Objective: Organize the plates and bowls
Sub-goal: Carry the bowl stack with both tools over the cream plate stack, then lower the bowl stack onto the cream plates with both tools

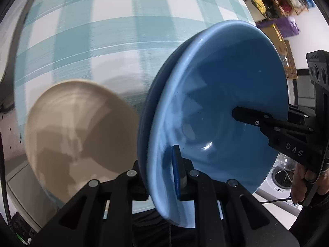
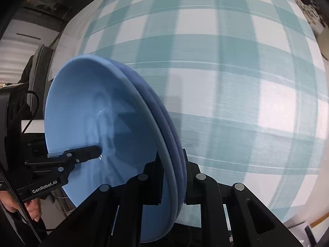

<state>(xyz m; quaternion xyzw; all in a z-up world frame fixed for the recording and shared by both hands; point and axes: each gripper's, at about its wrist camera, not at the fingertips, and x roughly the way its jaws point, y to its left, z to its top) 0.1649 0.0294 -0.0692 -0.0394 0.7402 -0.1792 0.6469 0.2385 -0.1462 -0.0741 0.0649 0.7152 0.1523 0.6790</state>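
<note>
Blue plates (image 1: pixel 216 103) beside beige plate (image 1: pixel 82 131)

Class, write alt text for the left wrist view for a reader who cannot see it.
Two stacked glossy blue bowls are gripped at opposite rims by the left gripper and the right gripper, above a teal-and-white checked tablecloth. A beige round bowl sits below left.

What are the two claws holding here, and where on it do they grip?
Both grip the stacked blue plates, a light one nested on a darker one. The left claw clamps one side of the rims, the right claw the opposite side.
</note>
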